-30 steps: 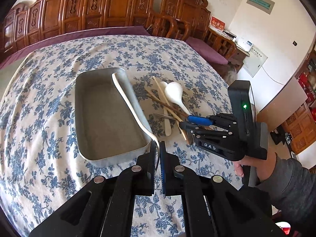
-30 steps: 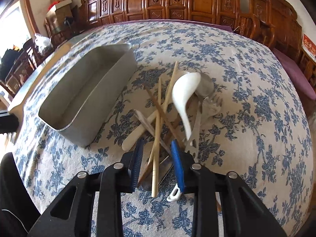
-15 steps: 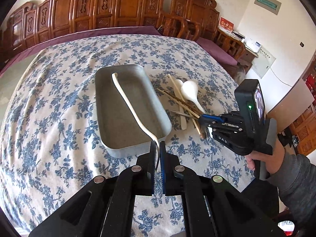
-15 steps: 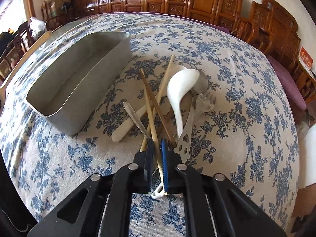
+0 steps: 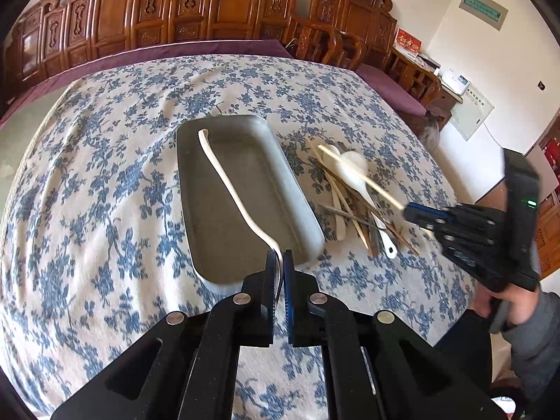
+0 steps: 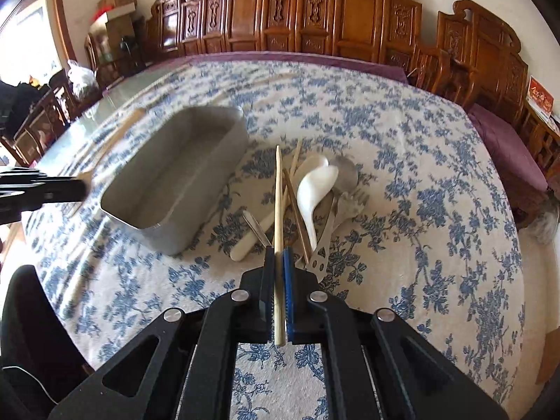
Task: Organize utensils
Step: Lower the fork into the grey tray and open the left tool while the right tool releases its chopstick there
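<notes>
The left tongs (image 5: 278,262) are clamped on the end of a long white spoon (image 5: 227,185), seen edge-on, whose length stretches over the grey metal tray (image 5: 301,217) toward 11 o'clock in the left wrist view. The tray sits on the table (image 5: 105,175), which is covered with a blue-flowered cloth.

The right tongs (image 6: 278,259) have just been closing and are now clamped on a single pale wooden chopstick (image 6: 278,192), which runs straight up toward 12 o'clock from between the pads. In the left wrist view the chopstick slants in the air above the heap, out toward 10 o'clock from the right tongs' blue pads (image 5: 420,211).

The rest of the utensils lie in a pile (image 6: 315,203) on the cloth just beside the tray, at 3 o'clock of it: a white ceramic spoon (image 6: 316,182), a metal fork (image 6: 353,203), more chopsticks, a metal spoon and a cream handle. A hand in a grey sleeve (image 5: 525,318) grips the right tool.
</notes>
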Demonstrator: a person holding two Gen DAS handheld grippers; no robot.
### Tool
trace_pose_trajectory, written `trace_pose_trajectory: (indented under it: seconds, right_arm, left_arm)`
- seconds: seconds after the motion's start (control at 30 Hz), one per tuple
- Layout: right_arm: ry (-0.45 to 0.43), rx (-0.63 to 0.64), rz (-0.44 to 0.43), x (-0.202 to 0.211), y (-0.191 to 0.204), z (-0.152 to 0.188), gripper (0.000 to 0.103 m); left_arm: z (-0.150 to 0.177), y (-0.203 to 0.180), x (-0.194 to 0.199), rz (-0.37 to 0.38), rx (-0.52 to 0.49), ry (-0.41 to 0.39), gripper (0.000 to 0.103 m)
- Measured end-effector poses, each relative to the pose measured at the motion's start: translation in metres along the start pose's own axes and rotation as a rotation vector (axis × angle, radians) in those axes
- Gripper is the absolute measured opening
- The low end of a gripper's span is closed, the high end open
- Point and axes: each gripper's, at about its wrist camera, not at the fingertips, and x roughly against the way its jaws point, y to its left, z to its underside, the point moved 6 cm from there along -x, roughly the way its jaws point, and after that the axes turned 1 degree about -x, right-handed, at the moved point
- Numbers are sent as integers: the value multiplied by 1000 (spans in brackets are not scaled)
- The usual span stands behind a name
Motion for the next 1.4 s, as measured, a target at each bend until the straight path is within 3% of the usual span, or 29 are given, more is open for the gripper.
trace_pose_trajectory:
  seconds: [0.5,0.6,0.73,0.9,1.17,1.4]
  right_arm:
    - [-22,-6,-43,0,15,-14,6]
    - [-20,4,-50,-4,21,-18,6]
    - [-25,15,-60,-6,31,-26,6]
    - [-54,20,-87,-5,49,-43,6]
    - [-27,27,-120,-32,87,-63,6]
    - [38,13,-105,-70,107,-72,6]
  left_arm:
    - [-25,31,-69,-53,-35,130,3]
    - [-26,32,-70,-47,-31,124,4]
    - [-27,34,-62,-46,-25,107,10]
    - [-27,43,-32,-67,-13,42,28]
    - [-23,77,10,-151,10,-35,38]
    - [-20,99,28,-183,38,-61,38]
